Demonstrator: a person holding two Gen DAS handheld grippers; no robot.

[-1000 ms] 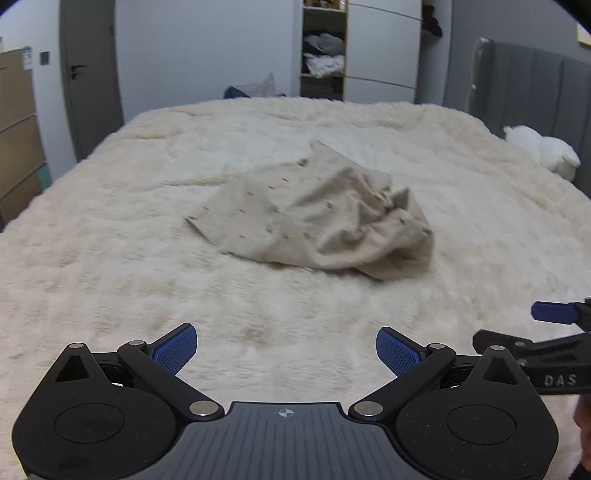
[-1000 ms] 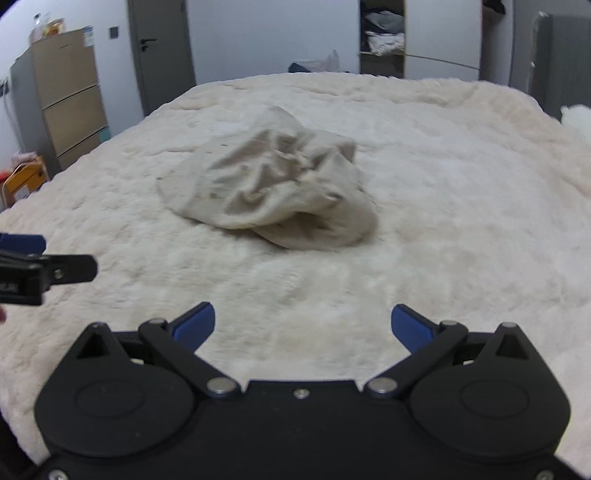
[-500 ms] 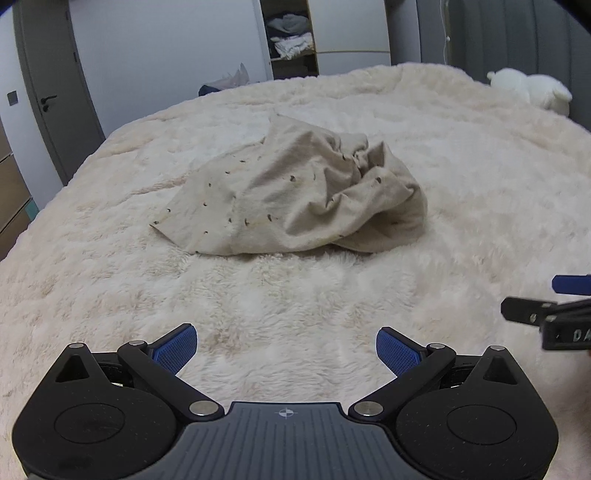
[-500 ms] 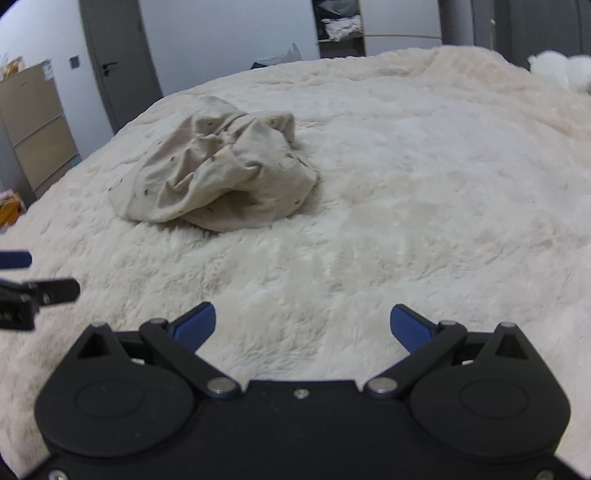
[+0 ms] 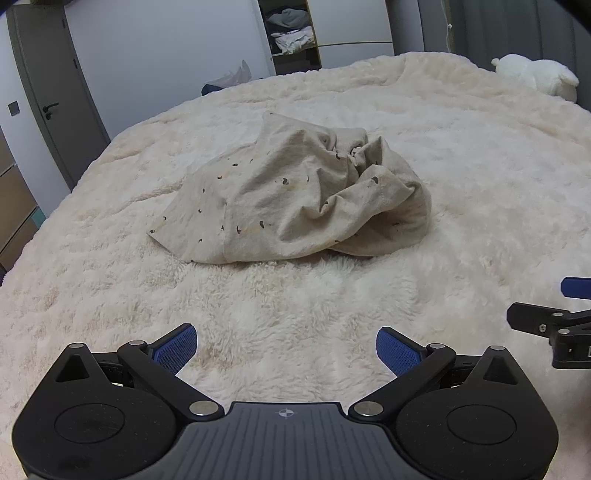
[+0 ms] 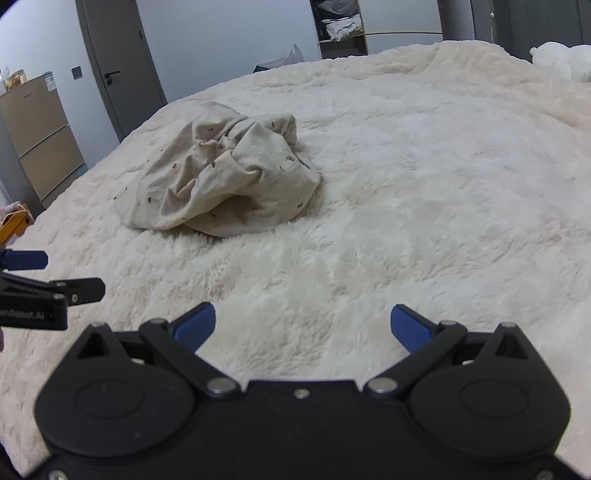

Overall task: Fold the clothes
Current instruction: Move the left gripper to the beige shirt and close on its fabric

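Beige fabric with small dark motifs, the crumpled garment (image 5: 295, 195) lies in a loose heap on the cream, long-pile blanket (image 5: 461, 155) that covers the bed, roughly at the middle of the bed surface. One flatter corner of the garment extends toward the left; the bunched, wrinkled portion rises on the right. Left tongs (image 5: 286, 349), seen from the left wrist view, are spread wide with nothing between the blue pads (image 5: 173, 349), and are held above the blanket, near the garment but apart from it. Right tongs (image 6: 303, 326), seen from the right wrist view, are likewise spread wide and empty, with the garment ahead and to the left. Each pair of tongs appears at the edge of the other's view, side by side. Background: a white plush toy (image 5: 535, 74) at the far right of the bed, a grey door (image 6: 118, 66), an open wardrobe shelf (image 5: 291, 33) holding folded clothing, and a tan cabinet (image 6: 40, 136).
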